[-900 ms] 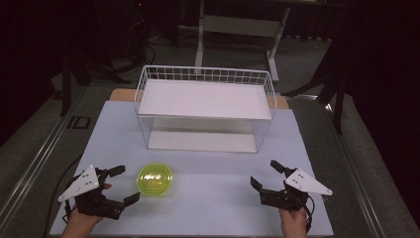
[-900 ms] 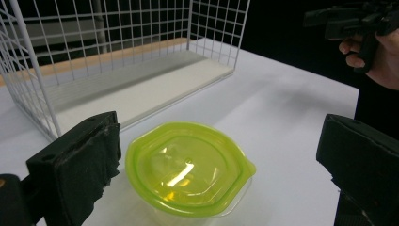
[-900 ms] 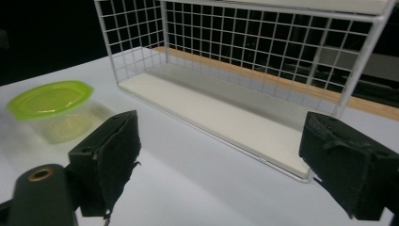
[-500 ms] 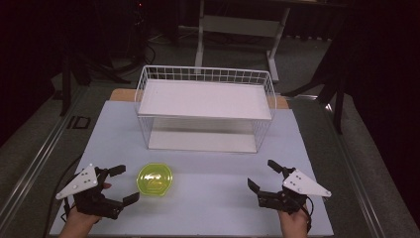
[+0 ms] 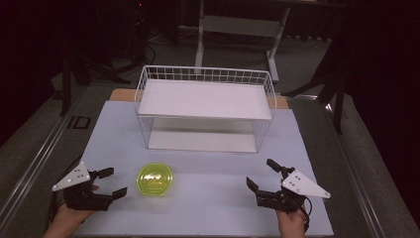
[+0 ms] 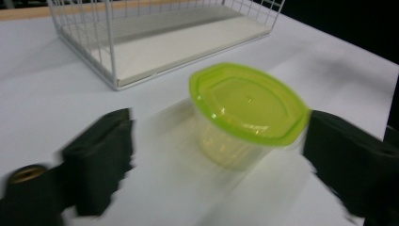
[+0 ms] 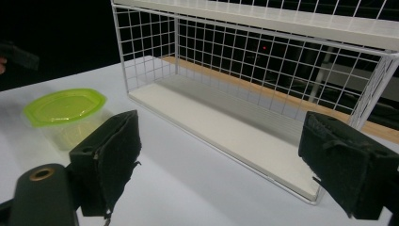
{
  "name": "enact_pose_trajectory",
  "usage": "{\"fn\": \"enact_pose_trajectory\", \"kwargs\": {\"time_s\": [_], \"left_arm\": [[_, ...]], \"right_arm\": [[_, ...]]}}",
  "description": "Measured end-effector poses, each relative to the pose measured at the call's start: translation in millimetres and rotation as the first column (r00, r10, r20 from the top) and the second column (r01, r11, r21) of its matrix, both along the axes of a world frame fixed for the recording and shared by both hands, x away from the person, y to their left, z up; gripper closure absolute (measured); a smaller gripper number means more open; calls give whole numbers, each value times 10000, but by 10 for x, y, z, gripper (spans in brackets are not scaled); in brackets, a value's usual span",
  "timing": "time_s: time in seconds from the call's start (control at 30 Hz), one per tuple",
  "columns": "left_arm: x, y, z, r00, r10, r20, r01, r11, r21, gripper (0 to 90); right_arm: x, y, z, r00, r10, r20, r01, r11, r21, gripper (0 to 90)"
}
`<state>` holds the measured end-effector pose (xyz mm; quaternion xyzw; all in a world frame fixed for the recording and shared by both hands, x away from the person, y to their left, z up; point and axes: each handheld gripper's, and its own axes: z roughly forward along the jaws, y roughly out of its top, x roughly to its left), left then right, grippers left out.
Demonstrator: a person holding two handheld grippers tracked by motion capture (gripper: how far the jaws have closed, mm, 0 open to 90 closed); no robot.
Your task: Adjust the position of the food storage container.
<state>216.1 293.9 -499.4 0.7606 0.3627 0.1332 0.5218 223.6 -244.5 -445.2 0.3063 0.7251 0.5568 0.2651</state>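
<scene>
Take the white wire rack (image 5: 205, 106) at the far middle of the table (image 5: 208, 208) as your landmark. On the near left of that rack, your left gripper (image 5: 110, 182) sits low over the table top in your left hand (image 5: 67, 218), its grey three-cornered plate uppermost and its jaws spread apart with nothing pressed between the pads. In the left gripper view the two black jaws stand wide on either side of the clear container with the lime-green lid (image 6: 247, 110); the right-hand jaw comes close to the lid's rim, though the blur there keeps you from telling whether it touches, and the left-hand jaw is plainly apart from it. That container (image 5: 155, 179) stands upright on the table in front of the rack's left half, nearer to you than the rack and just beside your left gripper's tips, with its lid on. From the right gripper view the same container (image 7: 63, 115) lies off beyond the rack's near left corner. On the near right of the rack, well apart from the container, your right gripper (image 5: 261, 172) rests near the table's front edge in your right hand (image 5: 291, 223), its jaws also standing wide with only bare table between them, pointing toward the rack's lower shelf (image 7: 226, 129).
</scene>
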Motion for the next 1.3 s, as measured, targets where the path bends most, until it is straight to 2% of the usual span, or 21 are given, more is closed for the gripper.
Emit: {"fn": "enact_pose_trajectory", "kwargs": {"time_s": [0.07, 0.17, 0.23, 0.37, 0.4, 0.5, 0.53, 0.67, 0.77, 0.93, 1.03, 1.13, 1.3], "left_arm": [[24, 7, -41, 9991, -311, -294, 320, 9990, 305, 331], [46, 5, -71, 9975, -485, -522, 504, 9980, 368, 540], [98, -3, -115, 9931, -694, -948, 746, 9958, 531, 692], [144, -71, -184, 9848, -1085, -1355, 1209, 9888, 870, 844], [152, -96, -195, 9845, -1056, -1404, 1211, 9868, 1072, 878], [171, -144, -222, 9813, -1102, -1577, 1311, 9830, 1288, 900], [178, -169, -236, 9799, -1147, -1634, 1391, 9794, 1464, 900], [222, -283, -291, 9699, -1377, -2011, 1733, 9698, 1717, 900], [267, -353, -306, 9653, -1505, -2135, 1886, 9670, 1712, 900], [321, -458, -310, 9623, -1610, -2192, 1998, 9653, 1683, 900], [350, -556, -317, 9594, -1754, -2207, 2153, 9612, 1722, 900], [386, -681, -321, 9580, -1854, -2189, 2249, 9591, 1716, 900], [435, -943, -319, 9497, -2296, -2130, 2661, 9503, 1618, 900]], "right_arm": [[-4, 15, 0, 10000, 43, 1, -43, 10000, -38, 131], [-5, 33, -7, 9999, 139, -54, -140, 9999, -55, 132], [-4, 41, -13, 9999, 117, -79, -118, 9999, -92, 133], [3, 32, -19, 9997, 176, -187, -177, 9998, -27, 134], [4, 29, -20, 9996, 183, -212, -183, 9998, 2, 133], [4, 28, -21, 9996, 162, -228, -163, 9999, -11, 134], [4, 28, -21, 9996, 174, -217, -175, 9998, -17, 134], [0, 39, -20, 9995, 231, -227, -232, 9997, -42, 134], [-3, 44, -21, 9994, 261, -210, -263, 9996, -105, 134], [0, 38, -24, 9993, 276, -240, -278, 9996, -74, 134], [6, 28, -25, 9994, 270, -235, -273, 9996, -102, 135], [6, 21, -25, 9993, 259, -262, -261, 9996, -68, 135], [3, 15, -26, 9992, 271, -281, -273, 9996, -78, 135]]}}
